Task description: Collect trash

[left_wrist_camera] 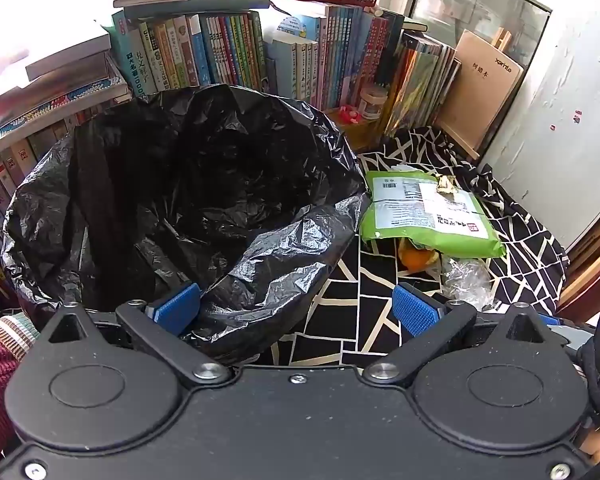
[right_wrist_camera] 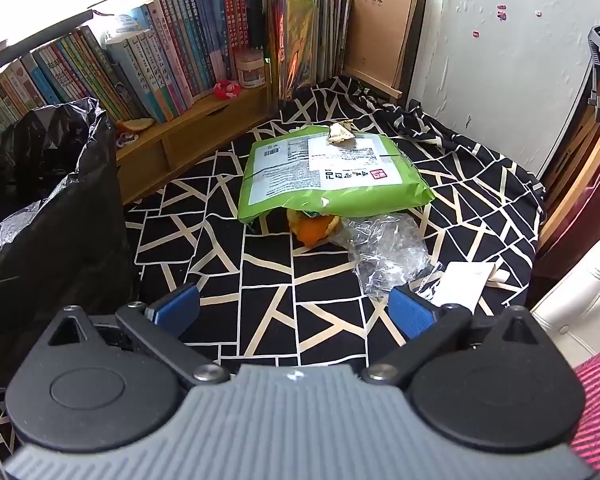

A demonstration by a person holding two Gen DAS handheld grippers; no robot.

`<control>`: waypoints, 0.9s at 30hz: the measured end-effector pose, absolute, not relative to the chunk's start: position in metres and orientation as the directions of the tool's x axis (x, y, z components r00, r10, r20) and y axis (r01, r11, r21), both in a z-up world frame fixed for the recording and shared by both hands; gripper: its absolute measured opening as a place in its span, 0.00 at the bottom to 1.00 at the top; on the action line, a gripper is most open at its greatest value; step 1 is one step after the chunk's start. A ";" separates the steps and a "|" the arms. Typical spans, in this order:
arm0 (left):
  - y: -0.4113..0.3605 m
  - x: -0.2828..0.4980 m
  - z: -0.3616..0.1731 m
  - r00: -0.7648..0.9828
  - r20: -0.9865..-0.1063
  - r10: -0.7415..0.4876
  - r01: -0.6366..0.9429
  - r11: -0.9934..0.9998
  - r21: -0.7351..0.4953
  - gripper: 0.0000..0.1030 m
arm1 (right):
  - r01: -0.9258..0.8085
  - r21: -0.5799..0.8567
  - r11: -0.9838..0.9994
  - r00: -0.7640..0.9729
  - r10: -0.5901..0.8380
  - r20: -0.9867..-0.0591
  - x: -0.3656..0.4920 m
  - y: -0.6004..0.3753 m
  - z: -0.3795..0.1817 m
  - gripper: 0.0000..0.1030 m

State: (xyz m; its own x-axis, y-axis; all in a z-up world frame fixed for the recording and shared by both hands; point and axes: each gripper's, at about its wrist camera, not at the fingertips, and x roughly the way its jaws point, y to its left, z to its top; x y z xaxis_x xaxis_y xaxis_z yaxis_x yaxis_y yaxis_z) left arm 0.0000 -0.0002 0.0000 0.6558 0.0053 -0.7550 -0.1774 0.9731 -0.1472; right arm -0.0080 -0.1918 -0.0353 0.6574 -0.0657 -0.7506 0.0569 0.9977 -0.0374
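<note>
Right gripper [right_wrist_camera: 294, 308] hangs wide and empty, trash dead ahead: clear wrapper [right_wrist_camera: 388, 252] nearest, green packet [right_wrist_camera: 332, 172] lying crosswise beyond, bin bag [right_wrist_camera: 48, 200] left.

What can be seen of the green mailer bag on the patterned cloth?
The green mailer bag is a glossy plastic parcel pouch, puffed and creased, lying flat, label side up, on the black-and-cream cloth. A large white shipping label with barcode and print covers most of its top. A crumpled gold scrap rests on its far edge. Its near edge overlaps orange peel, beside crumpled clear plastic. Neither gripper touches it.
</note>
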 end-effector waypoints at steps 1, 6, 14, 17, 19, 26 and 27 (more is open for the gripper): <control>0.000 0.000 0.000 0.656 -0.755 0.006 -0.178 0.973 -0.147 0.99 | 0.058 -0.038 0.998 0.657 -0.066 -0.751 -0.008 -0.192 -0.035 1.00; 0.000 0.000 0.000 0.656 -0.754 0.007 -0.178 0.973 -0.146 0.99 | 0.057 -0.036 0.998 0.657 -0.065 -0.751 -0.008 -0.192 -0.035 1.00; 0.000 0.000 0.000 0.656 -0.754 0.008 -0.178 0.973 -0.144 0.99 | 0.058 -0.035 0.998 0.658 -0.064 -0.750 -0.010 -0.189 -0.036 1.00; 0.000 0.000 0.000 0.656 -0.754 0.009 -0.178 0.973 -0.144 0.99 | 0.057 -0.034 0.998 0.658 -0.063 -0.750 -0.010 -0.189 -0.036 1.00; 0.000 0.000 0.000 0.657 -0.754 0.008 -0.177 0.974 -0.144 0.99 | 0.057 -0.034 0.998 0.658 -0.063 -0.751 -0.010 -0.191 -0.036 1.00; 0.000 0.000 0.000 0.656 -0.754 0.010 -0.178 0.974 -0.142 0.99 | 0.057 -0.034 0.998 0.656 -0.063 -0.752 -0.010 -0.190 -0.038 1.00; -0.001 0.000 0.000 0.656 -0.755 0.010 -0.178 0.974 -0.142 0.99 | 0.056 -0.036 0.998 0.656 -0.064 -0.752 -0.010 -0.188 -0.038 1.00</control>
